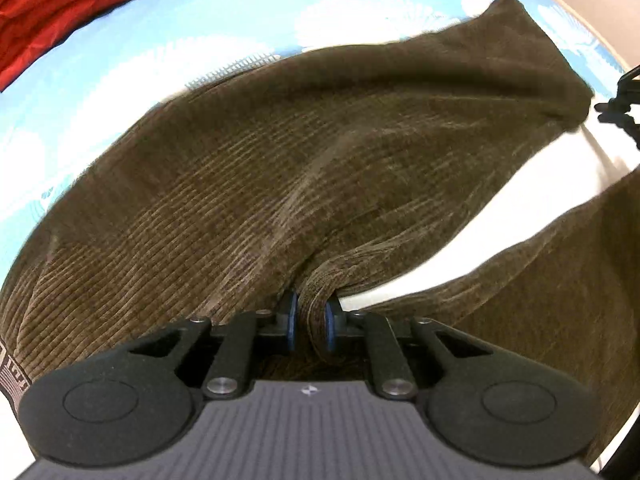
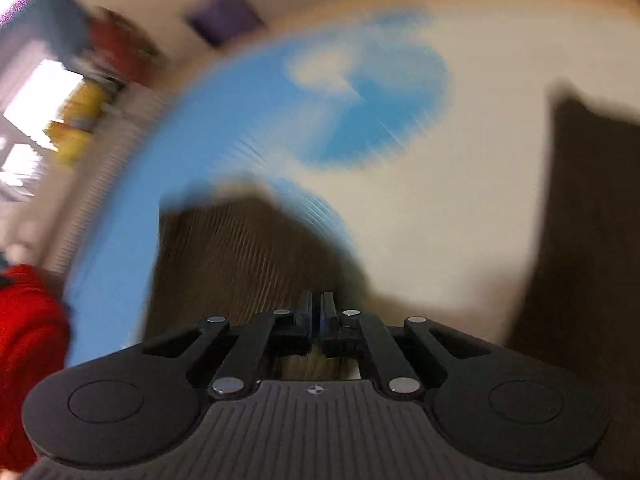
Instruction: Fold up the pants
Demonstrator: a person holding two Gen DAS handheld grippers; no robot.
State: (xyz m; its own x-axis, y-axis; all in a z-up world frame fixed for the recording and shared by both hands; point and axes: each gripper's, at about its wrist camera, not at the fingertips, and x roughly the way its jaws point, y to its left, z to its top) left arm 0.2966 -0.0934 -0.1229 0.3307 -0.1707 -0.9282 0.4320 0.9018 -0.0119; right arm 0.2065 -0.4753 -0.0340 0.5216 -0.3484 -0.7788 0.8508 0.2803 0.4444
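Note:
Brown corduroy pants (image 1: 280,168) lie spread on a blue and white patterned sheet (image 1: 192,20). My left gripper (image 1: 312,304) is shut on a bunched fold of the pants near the crotch, with cloth pinched between the blue pads. One leg runs to the upper right and the other leg (image 1: 560,280) lies at the right. The right wrist view is blurred. There, my right gripper (image 2: 316,300) has its fingers nearly together on the end of a corduroy leg (image 2: 232,256). More of the dark cloth (image 2: 580,240) shows at the right. The right gripper (image 1: 618,100) is also visible as a black shape by the far leg's hem.
A folded red garment (image 1: 60,4) lies at the sheet's upper left and shows again as red cloth (image 2: 28,340) at the lower left. Blurred room clutter (image 2: 76,120) and a bright window lie beyond the bed's edge.

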